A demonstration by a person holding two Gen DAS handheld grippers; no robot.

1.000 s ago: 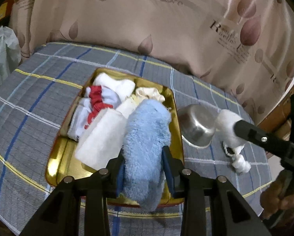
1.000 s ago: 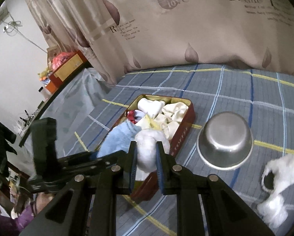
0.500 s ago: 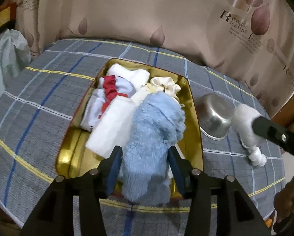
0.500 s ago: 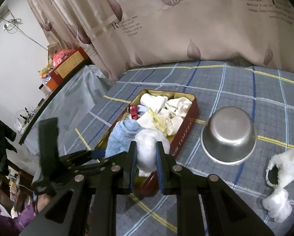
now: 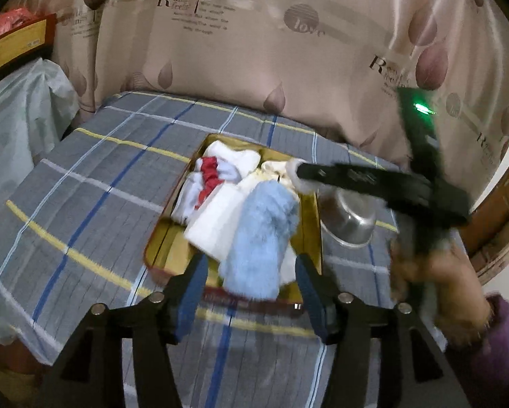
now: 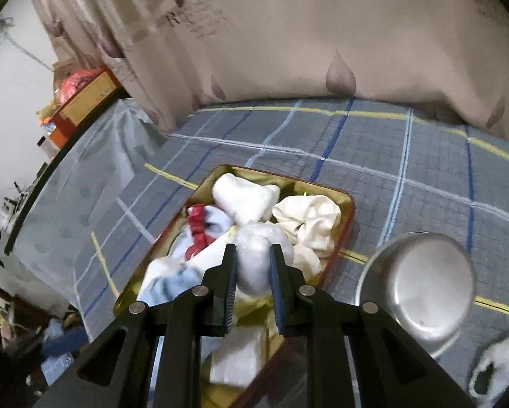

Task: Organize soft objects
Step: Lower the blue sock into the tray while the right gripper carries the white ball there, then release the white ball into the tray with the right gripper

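Blue sock (image 5: 257, 238) is in the tin (image 5: 308, 238), your left gripper (image 5: 251, 284) fingers just opened wide off it; right gripper (image 6: 252, 268) fingers clamp a white sock (image 6: 261, 255) over the tin; another white sock (image 6: 492, 370) waits on the bed

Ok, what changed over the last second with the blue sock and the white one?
The left tongs have just been opening, letting go of the fluffy blue sock in the gold tin. The right tongs carried the white sock over it. The steel bowl stayed put.
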